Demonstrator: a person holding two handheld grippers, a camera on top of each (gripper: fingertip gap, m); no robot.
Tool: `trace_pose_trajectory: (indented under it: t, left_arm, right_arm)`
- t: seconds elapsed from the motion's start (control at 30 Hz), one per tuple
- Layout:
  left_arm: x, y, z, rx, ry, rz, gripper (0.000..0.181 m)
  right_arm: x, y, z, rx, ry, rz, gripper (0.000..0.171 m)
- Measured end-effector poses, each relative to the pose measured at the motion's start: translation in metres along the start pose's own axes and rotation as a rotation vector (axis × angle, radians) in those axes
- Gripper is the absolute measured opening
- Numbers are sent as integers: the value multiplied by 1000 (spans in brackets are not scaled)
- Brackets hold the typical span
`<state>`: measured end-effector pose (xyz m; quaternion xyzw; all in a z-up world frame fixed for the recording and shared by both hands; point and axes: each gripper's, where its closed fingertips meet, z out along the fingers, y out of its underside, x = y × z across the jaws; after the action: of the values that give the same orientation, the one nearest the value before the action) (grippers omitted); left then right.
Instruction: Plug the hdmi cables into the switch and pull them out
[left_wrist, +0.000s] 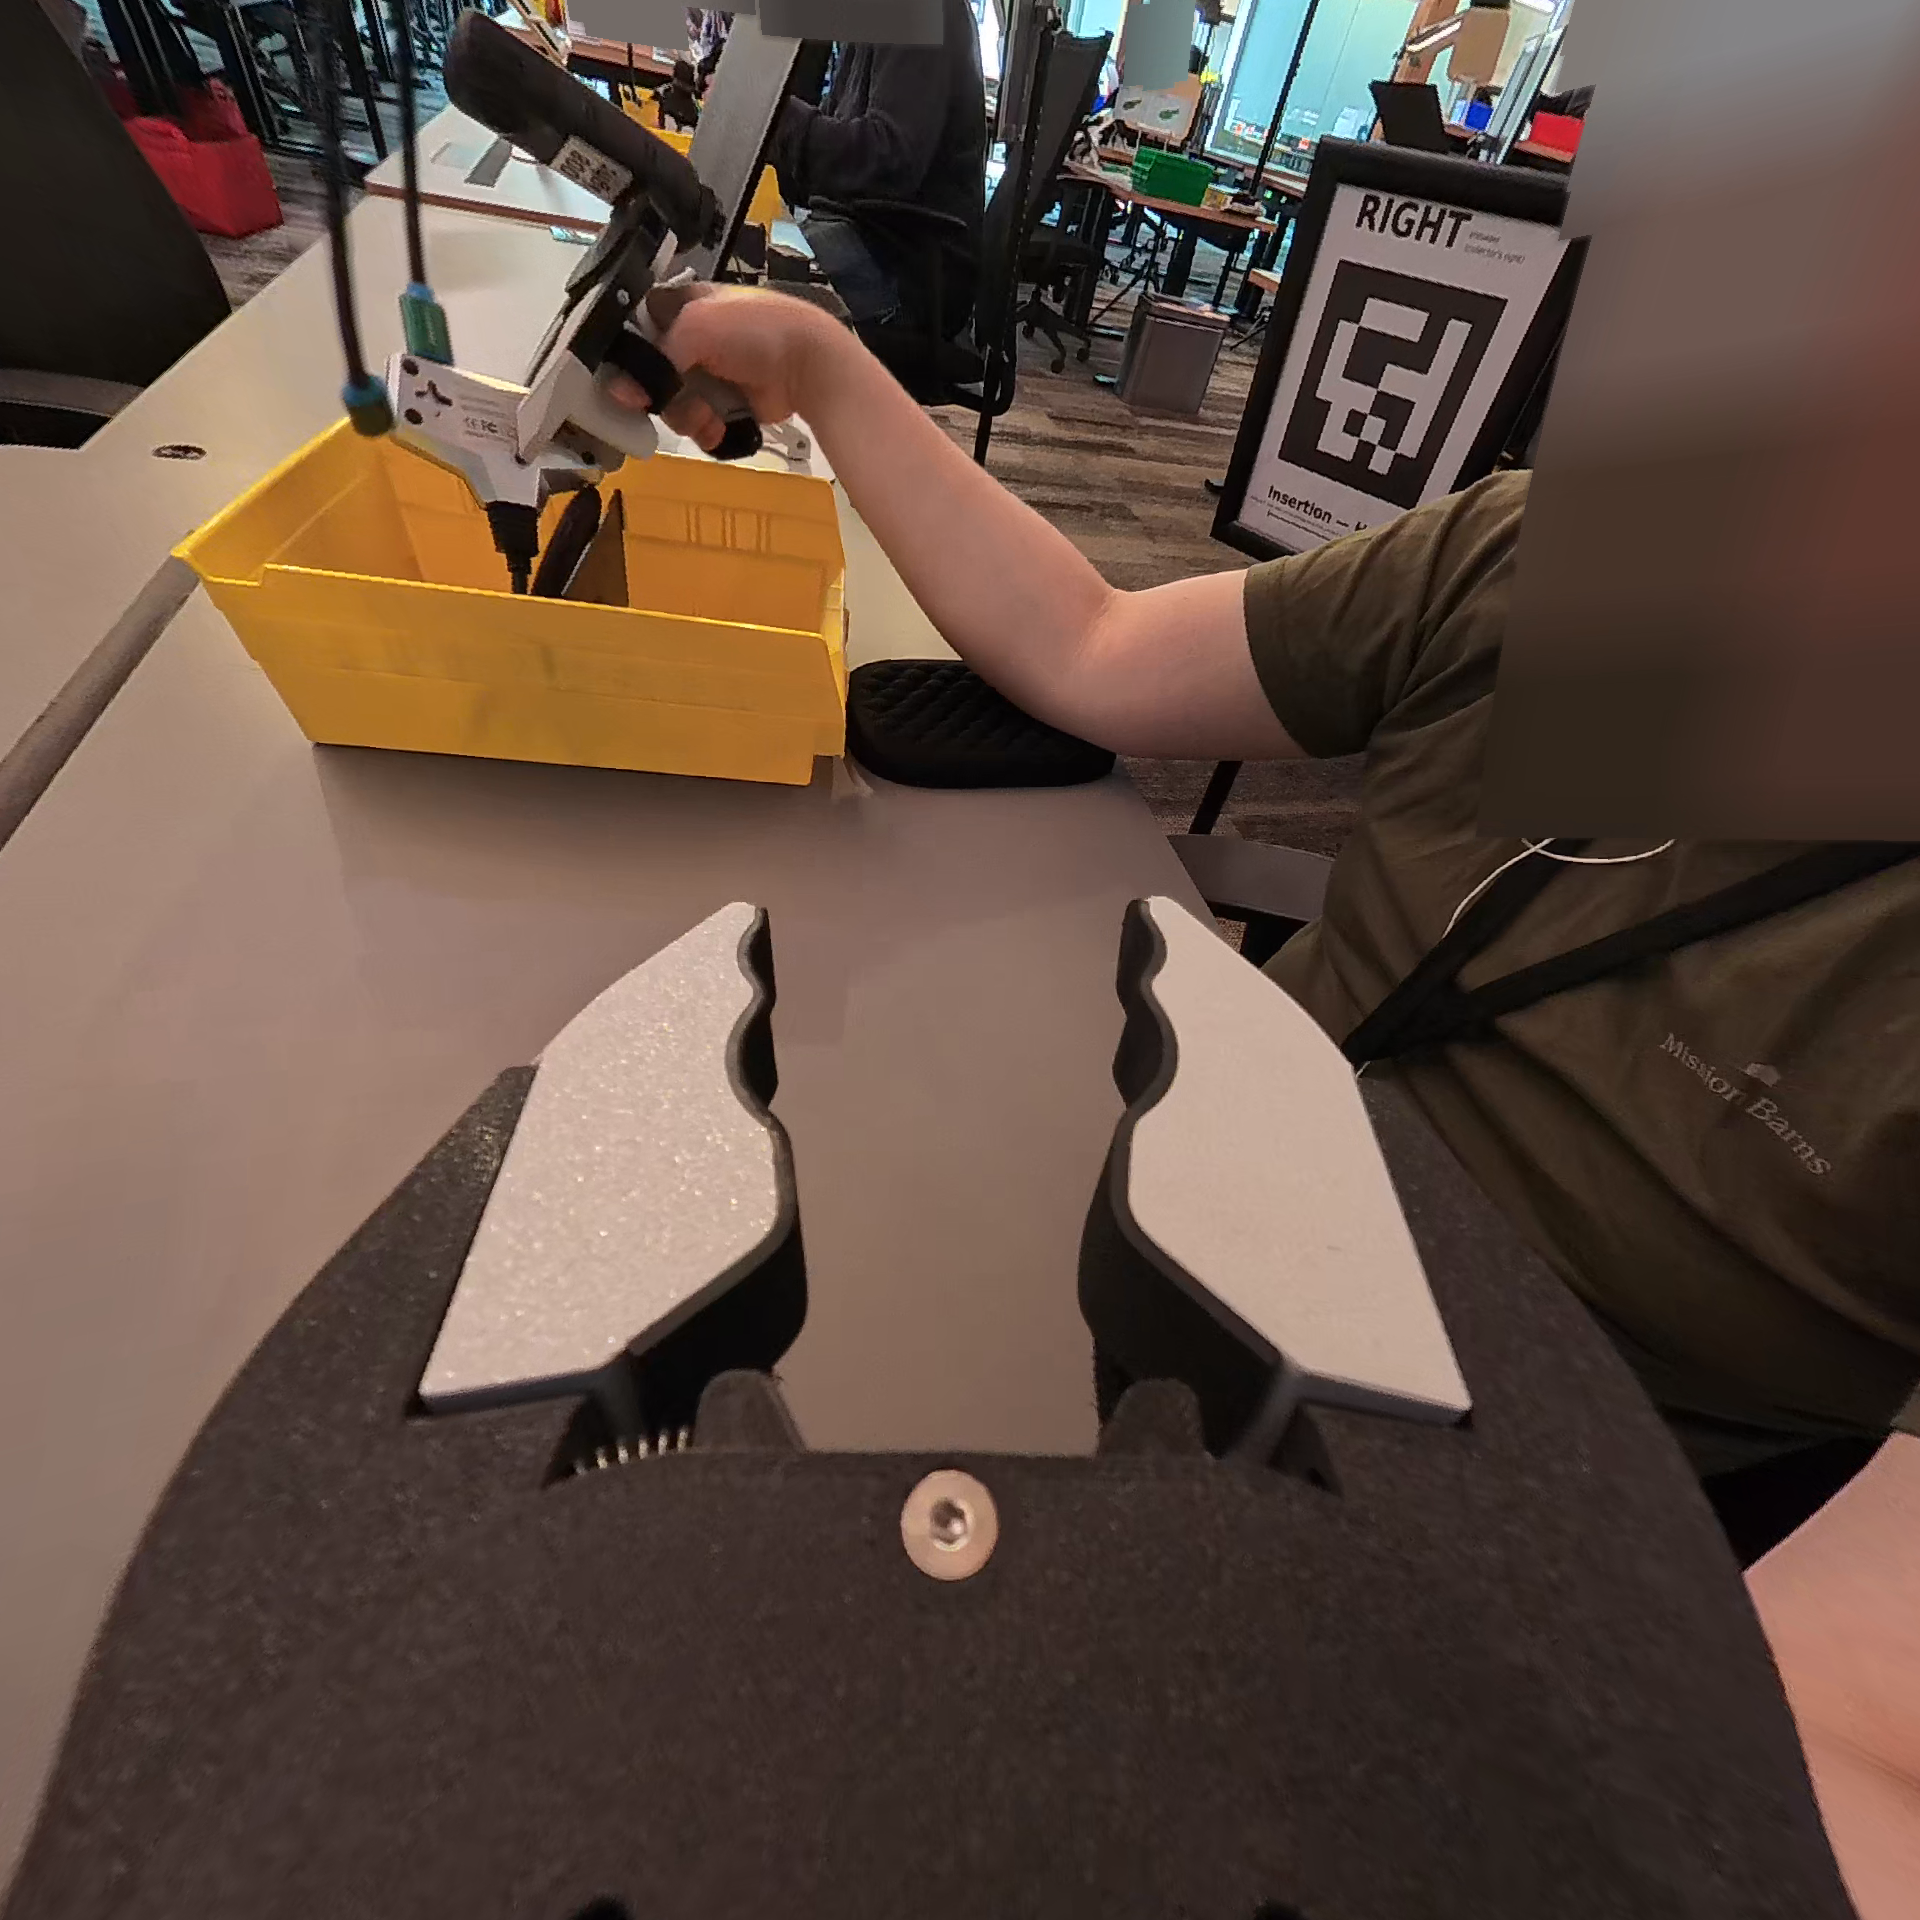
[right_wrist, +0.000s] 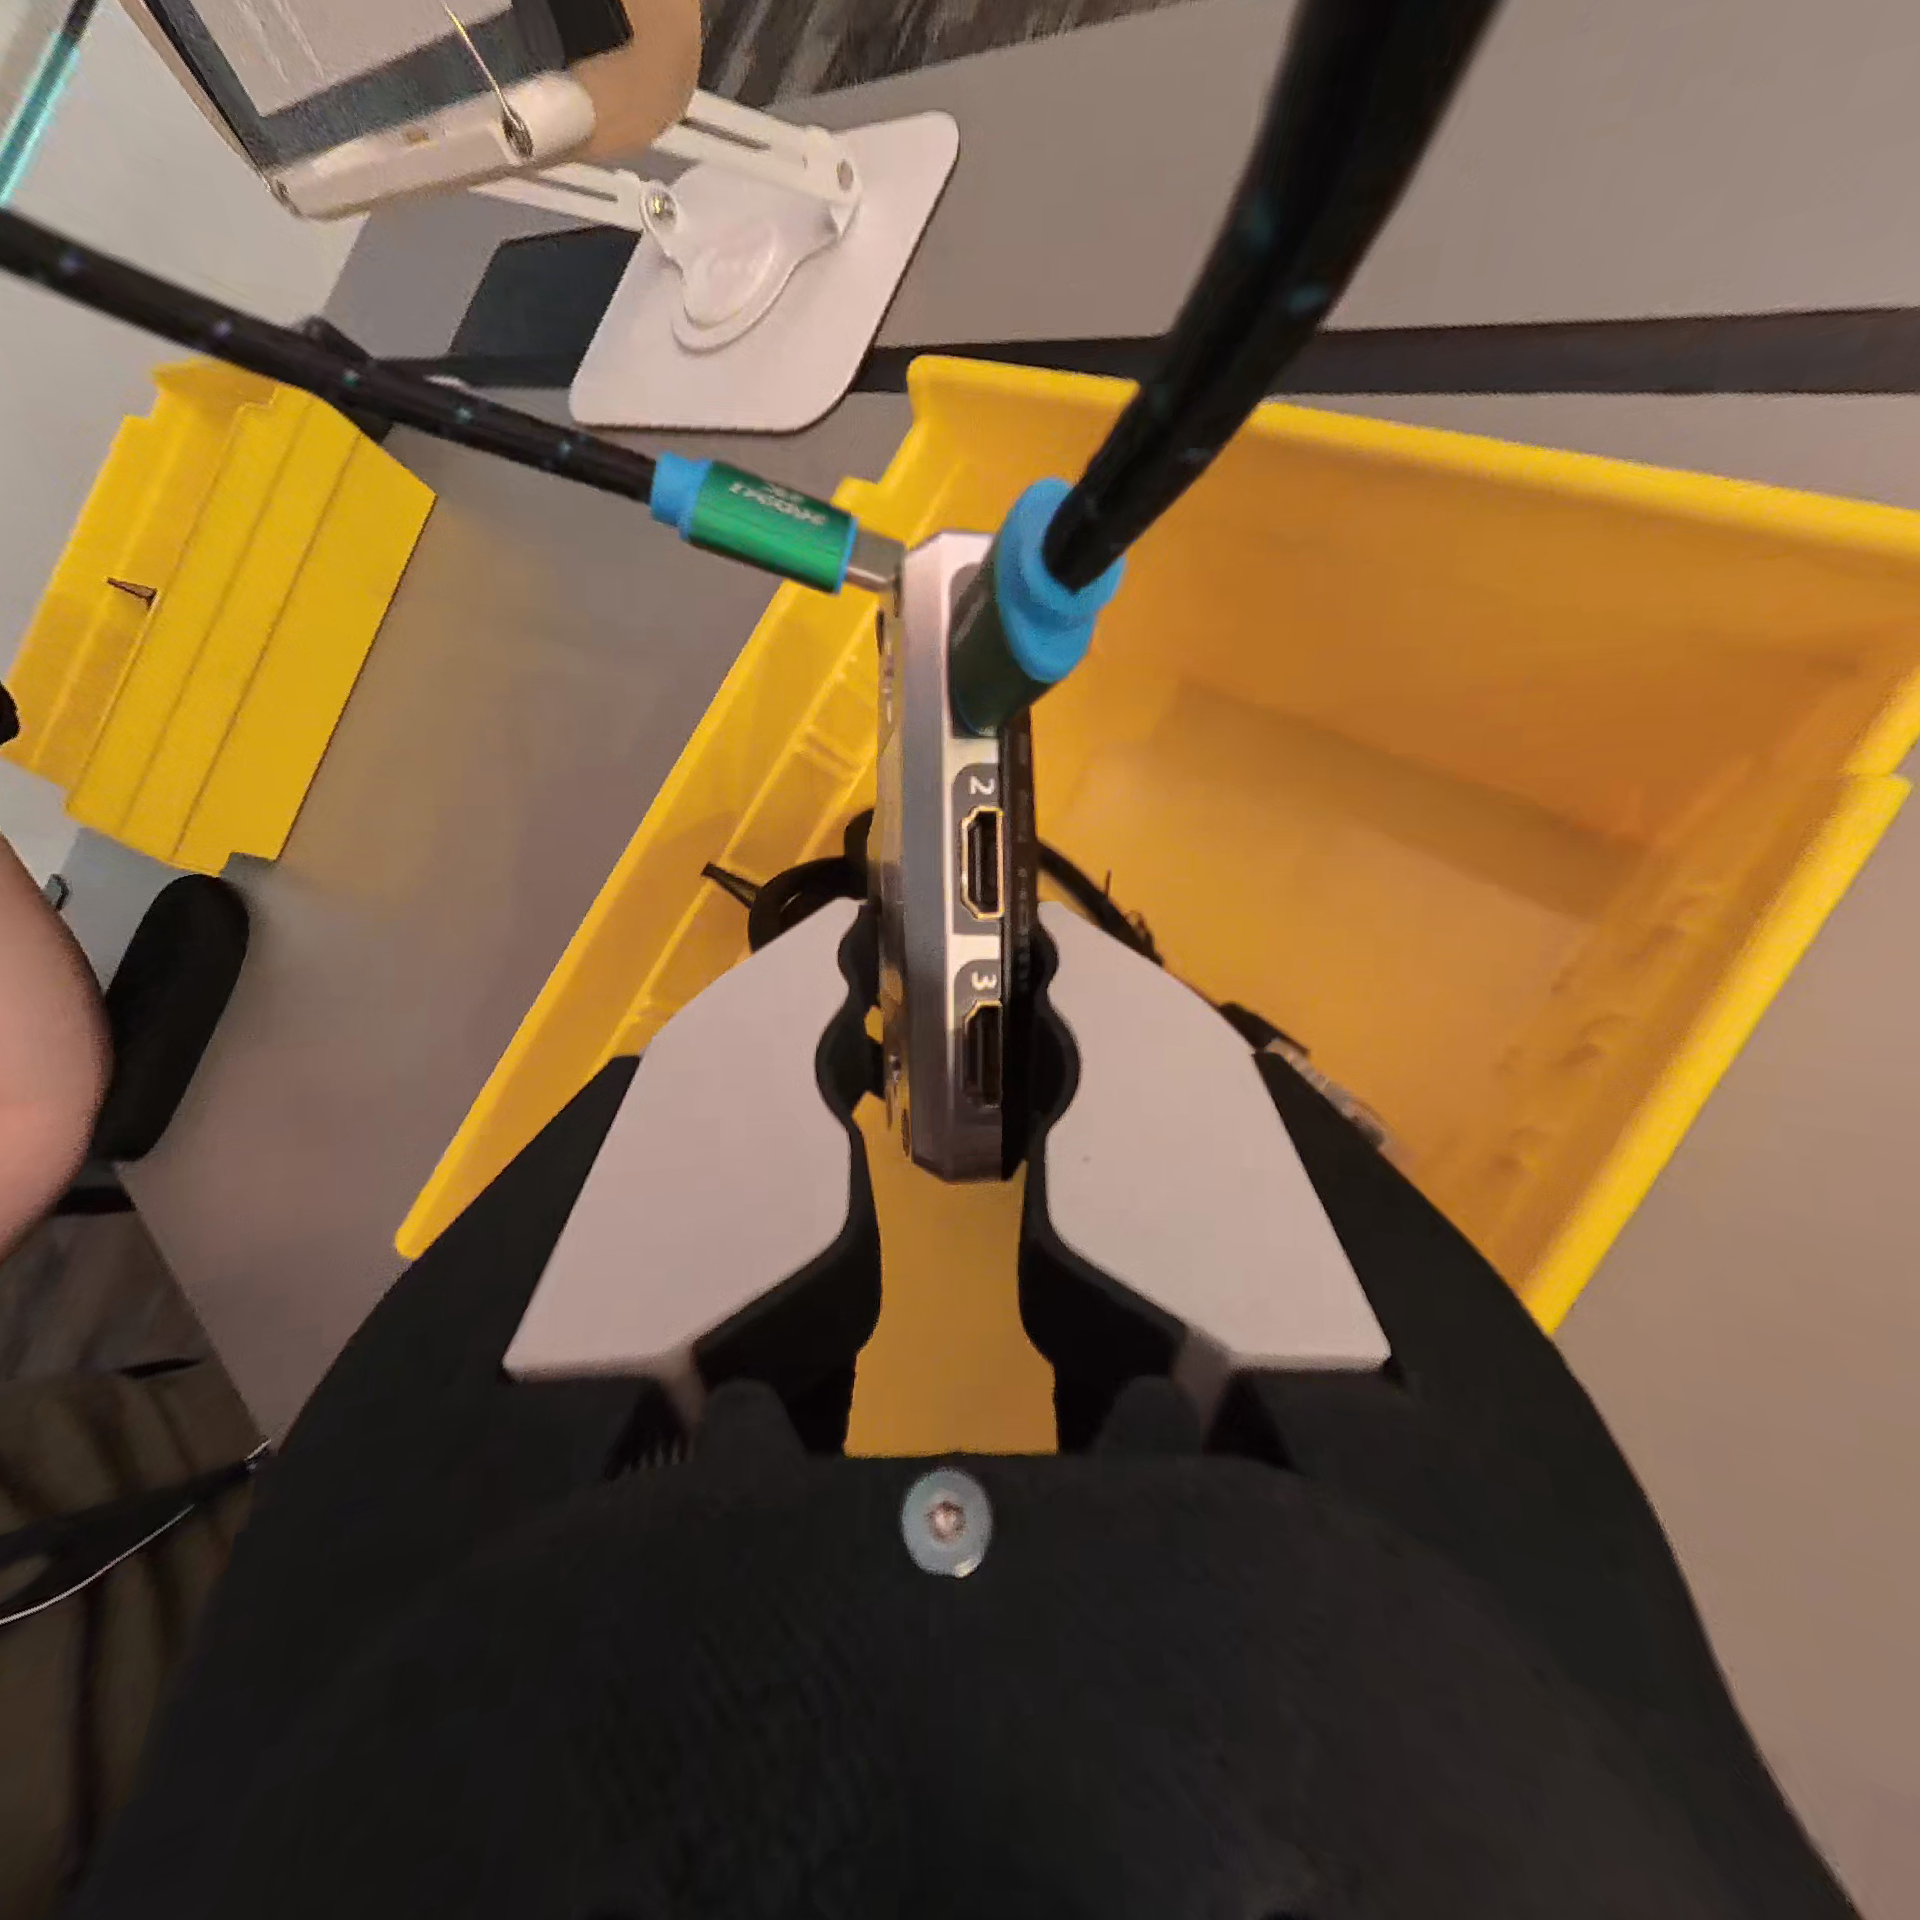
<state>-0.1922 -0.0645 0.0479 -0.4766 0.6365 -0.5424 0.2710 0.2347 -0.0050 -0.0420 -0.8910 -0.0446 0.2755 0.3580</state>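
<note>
Left wrist view first: the left gripper (left_wrist: 945, 1049) hangs over the smooth grey table (left_wrist: 312, 1039), its pale, grainy fingers (left_wrist: 634, 1143) spread wide with nothing but bare tabletop between them. Ahead sits a yellow plastic bin (left_wrist: 540, 665), glossy and straight-walled, with a dark divider standing inside. Just beside its right end lies a black quilted pad (left_wrist: 977, 722), soft and rounded. Above the bin, the person's hand (left_wrist: 748, 364) grips the right gripper (left_wrist: 566, 442), which holds the switch (left_wrist: 457, 410), a flat silver-grey slab tilted in the air over the bin. Two black braided HDMI cables (left_wrist: 338, 239) drop down from above to the switch, each ending in a green metal plug with a blue collar. A framed sign (left_wrist: 1392, 364) with a black-and-white square pattern stands off the table's far side, and office chairs and desks crowd the background.

Over to the right wrist view: the right gripper (right_wrist: 951, 997) is clamped narrow on the switch (right_wrist: 951, 831), edge-on between the wavy black pads. Two open ports face us along its metal edge, both empty. One cable's (right_wrist: 343, 379) green plug (right_wrist: 764, 530) meets the top corner of the switch; the thicker-looking cable (right_wrist: 1236, 270) crosses in front, its plug (right_wrist: 1023, 623) seated at the upper port. Below is the yellow bin (right_wrist: 1455, 831), its floor ribbed. A second yellow piece (right_wrist: 218, 623) lies to the left, and a white metal stand (right_wrist: 769, 281) with a flat rounded base sits beyond.
</note>
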Motion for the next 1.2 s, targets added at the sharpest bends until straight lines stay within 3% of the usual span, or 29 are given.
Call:
trace_pose_trajectory:
  t: [0.3,0.47,0.67,0.97,1.2]
  left_arm:
    - [1,2,4,-9,9,-1,63]
    - [1,5,8,-26,17,-9,63]
    - [2,7,11,-37,26,-12,63]
    - [3,6,12,-33,31,-10,62]
    - [5,1,7,-18,22,0,62]
  right_arm:
    - [15,-2,12,18,42,88,35]
    - [38,5,16,-36,215,74,46]
    - [43,7,18,-54,254,53,50]
    - [68,13,17,-250,654,-125,54]
    - [62,18,8,-303,668,-144,53]
